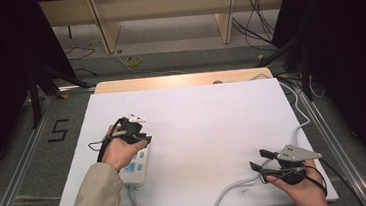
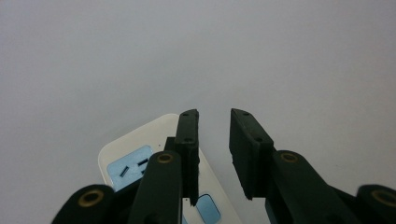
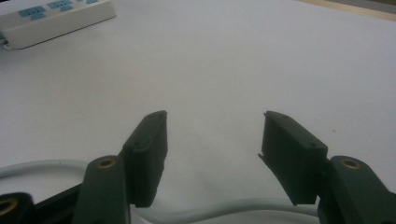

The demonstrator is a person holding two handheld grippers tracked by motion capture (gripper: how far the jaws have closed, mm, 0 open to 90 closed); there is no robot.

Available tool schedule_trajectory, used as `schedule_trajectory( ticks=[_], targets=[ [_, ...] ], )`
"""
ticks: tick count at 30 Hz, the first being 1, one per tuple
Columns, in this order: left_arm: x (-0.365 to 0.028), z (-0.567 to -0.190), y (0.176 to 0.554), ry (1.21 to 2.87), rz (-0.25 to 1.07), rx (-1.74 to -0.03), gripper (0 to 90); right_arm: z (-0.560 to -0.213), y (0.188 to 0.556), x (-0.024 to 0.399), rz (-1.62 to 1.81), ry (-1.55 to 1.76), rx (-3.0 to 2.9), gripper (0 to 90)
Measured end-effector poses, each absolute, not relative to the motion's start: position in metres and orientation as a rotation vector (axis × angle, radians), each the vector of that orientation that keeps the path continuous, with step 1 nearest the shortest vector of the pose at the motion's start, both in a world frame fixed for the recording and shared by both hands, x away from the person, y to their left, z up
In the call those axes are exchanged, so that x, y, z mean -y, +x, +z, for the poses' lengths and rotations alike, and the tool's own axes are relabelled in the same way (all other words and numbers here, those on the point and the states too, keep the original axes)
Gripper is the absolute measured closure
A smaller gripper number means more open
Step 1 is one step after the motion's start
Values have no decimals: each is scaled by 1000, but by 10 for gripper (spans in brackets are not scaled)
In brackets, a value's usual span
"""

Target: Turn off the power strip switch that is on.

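- The left gripper (image 2: 214,154) hovers above the near-left part of the white table (image 1: 213,125), its jaws a narrow gap apart with nothing between them.
- Under it lies a white power strip (image 2: 135,154) with pale blue socket panels; in the left gripper view the left jaw crosses the strip's end without pinching it.
- The right gripper (image 3: 212,158), near the table's front right corner, has its jaws spread wide over bare tabletop, holding nothing.
- The strip's grey-white cable (image 1: 219,197) snakes along the front edge and passes beneath the right gripper's jaws.
- From above, the person's left hand (image 1: 122,151) and gripper hide most of the strip; whether a jaw touches it cannot be told.
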State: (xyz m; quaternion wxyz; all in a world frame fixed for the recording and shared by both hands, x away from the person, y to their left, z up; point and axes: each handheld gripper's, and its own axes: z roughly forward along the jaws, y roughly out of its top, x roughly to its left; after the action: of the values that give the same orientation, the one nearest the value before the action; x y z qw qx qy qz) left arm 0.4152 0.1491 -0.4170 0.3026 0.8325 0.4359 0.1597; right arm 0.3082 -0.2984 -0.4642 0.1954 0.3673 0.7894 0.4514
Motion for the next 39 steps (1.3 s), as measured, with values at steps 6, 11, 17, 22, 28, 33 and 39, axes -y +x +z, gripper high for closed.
schedule_trajectory(
  ticks=[6, 11, 17, 22, 28, 33, 39],
  targets=[
    [-151, -412, 406, 2171, 422, -1097, 671, -464, 308, 298, 1263, 1028, -2214, 414],
    [-154, -410, 398, 2143, 429, -1050, 659, -464, 308, 298, 1264, 1028, -2214, 414],
    [-157, -411, 391, 2136, 435, -1003, 636, -464, 308, 298, 1264, 1026, -2217, 414],
    [-160, -412, 387, 2132, 433, -998, 620, -464, 308, 298, 1266, 1026, -2217, 414],
    [-163, -414, 381, 2116, 435, -973, 598, -464, 308, 297, 1266, 1024, -2219, 413],
    [-168, -416, 376, 2110, 443, -933, 573, -465, 308, 297, 1267, 1025, -2222, 413],
    [-175, -420, 370, 2106, 449, -922, 562, -465, 308, 296, 1270, 1026, -2224, 412]
  ],
)
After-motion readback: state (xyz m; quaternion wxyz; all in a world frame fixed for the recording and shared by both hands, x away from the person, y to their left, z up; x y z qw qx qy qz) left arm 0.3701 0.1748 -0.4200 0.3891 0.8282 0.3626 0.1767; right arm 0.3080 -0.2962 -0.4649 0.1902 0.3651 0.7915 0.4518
